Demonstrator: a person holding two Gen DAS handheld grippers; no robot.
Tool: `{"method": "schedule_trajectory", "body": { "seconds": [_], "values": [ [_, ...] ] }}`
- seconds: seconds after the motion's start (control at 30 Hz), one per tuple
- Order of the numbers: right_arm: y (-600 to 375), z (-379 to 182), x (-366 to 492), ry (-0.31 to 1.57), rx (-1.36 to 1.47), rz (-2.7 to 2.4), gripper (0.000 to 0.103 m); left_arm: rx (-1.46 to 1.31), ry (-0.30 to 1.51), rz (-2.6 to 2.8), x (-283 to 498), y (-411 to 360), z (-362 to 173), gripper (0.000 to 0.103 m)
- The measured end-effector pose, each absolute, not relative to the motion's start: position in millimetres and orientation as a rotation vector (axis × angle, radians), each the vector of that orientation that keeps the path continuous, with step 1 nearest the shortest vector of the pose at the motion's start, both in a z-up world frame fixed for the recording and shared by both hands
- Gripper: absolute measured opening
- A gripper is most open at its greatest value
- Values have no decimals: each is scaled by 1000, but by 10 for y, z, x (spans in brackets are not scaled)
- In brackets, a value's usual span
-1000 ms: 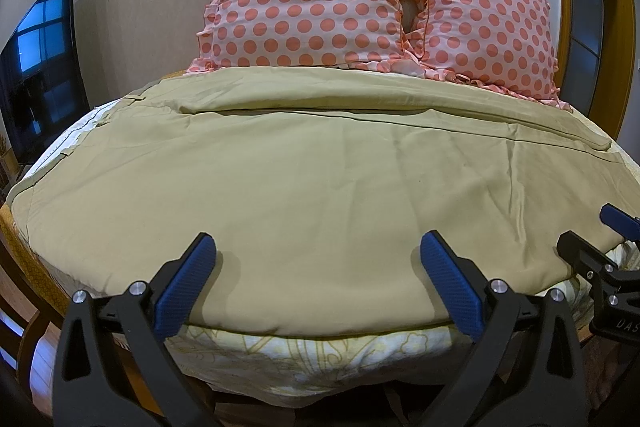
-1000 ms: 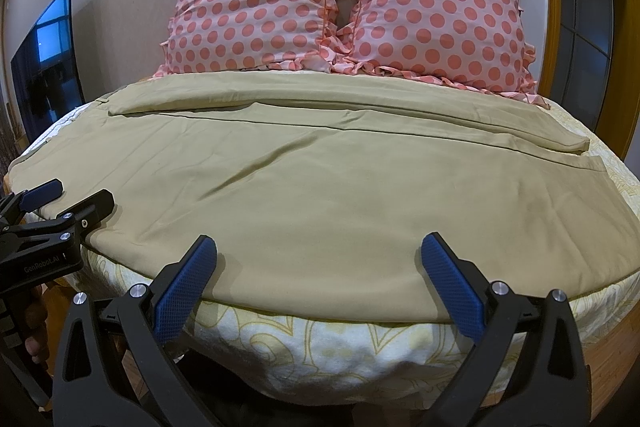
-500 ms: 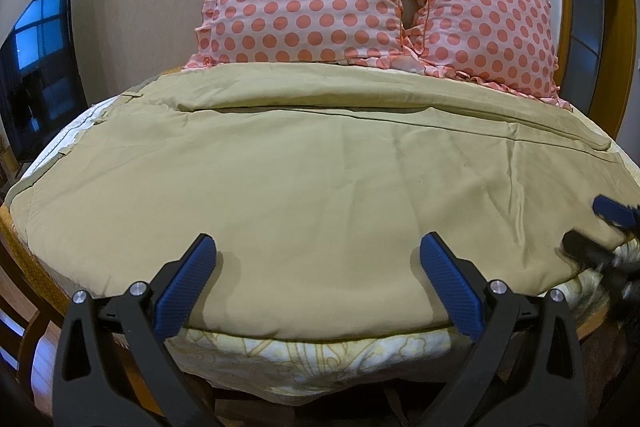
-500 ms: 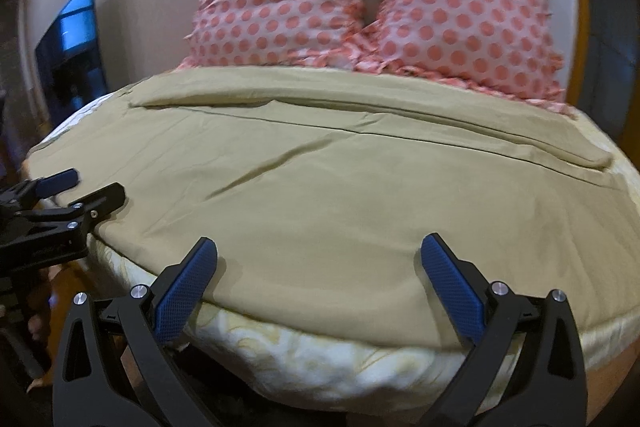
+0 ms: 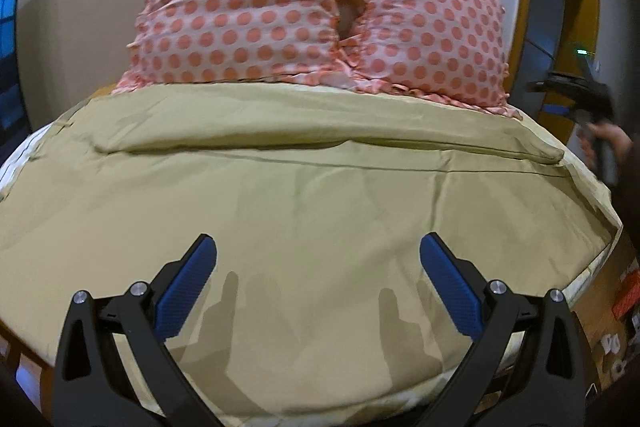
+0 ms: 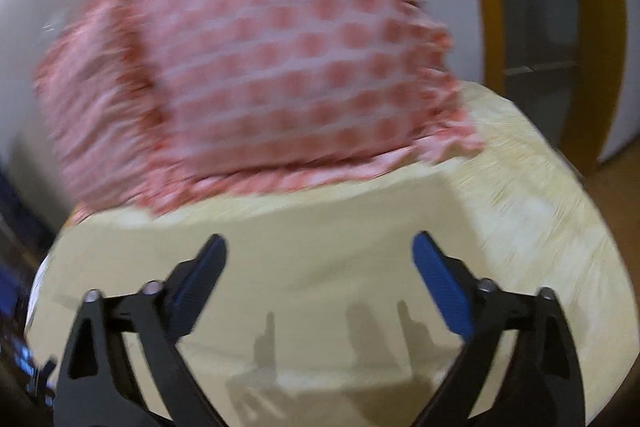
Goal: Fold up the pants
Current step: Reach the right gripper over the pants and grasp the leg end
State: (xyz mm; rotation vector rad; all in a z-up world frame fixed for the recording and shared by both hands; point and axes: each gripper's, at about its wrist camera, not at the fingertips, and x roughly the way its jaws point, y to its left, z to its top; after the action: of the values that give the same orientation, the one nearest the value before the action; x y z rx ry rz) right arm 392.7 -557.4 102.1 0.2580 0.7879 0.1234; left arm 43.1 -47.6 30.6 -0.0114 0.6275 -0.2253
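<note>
Wide khaki pants (image 5: 304,195) lie spread flat across the bed, with a folded band (image 5: 320,131) along the far side below the pillows. My left gripper (image 5: 318,279) is open and empty, hovering over the near part of the cloth. My right gripper (image 6: 320,279) is open and empty over the far right end of the pants (image 6: 340,251); its view is motion-blurred. The right gripper also shows in the left wrist view (image 5: 576,95), raised at the far right in a hand.
Two pink polka-dot pillows (image 5: 248,7) (image 5: 436,39) lean against the wall at the head of the bed. A patterned yellow sheet (image 6: 560,195) shows beyond the pants. A dark screen (image 5: 8,47) stands at the left. A wooden door frame (image 6: 600,27) is at the right.
The right gripper swung from the bed's near edge up and to the far right, close to the pillows. The left gripper moved forward over the pants. Both stayed open.
</note>
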Motion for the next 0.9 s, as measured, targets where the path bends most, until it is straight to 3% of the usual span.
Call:
{"method": "schedule_trajectory", "body": {
  "seconds": [0.13, 0.2, 0.47, 0.5, 0.57, 0.63, 0.9],
  "values": [
    [-5900, 729, 4529, 882, 326, 51, 75, 4, 626, -243, 512, -552, 322, 101],
    [-5934, 578, 4731, 934, 328, 47, 63, 13, 625, -246, 562, -579, 328, 101],
    [-5995, 361, 4940, 949, 250, -16, 58, 15, 645, -254, 669, -643, 279, 101],
    [-5993, 361, 4956, 930, 213, -14, 44, 16, 652, -257, 675, -654, 266, 101],
    [-5952, 351, 4943, 932, 186, 23, 26, 15, 658, -265, 671, -671, 249, 101],
    [-5962, 376, 4891, 912, 202, 55, 20, 18, 654, -269, 665, -685, 253, 101],
    [-5884, 911, 3942, 629, 267, 217, 15, 5, 637, -274, 568, -643, 274, 101]
  ]
}}
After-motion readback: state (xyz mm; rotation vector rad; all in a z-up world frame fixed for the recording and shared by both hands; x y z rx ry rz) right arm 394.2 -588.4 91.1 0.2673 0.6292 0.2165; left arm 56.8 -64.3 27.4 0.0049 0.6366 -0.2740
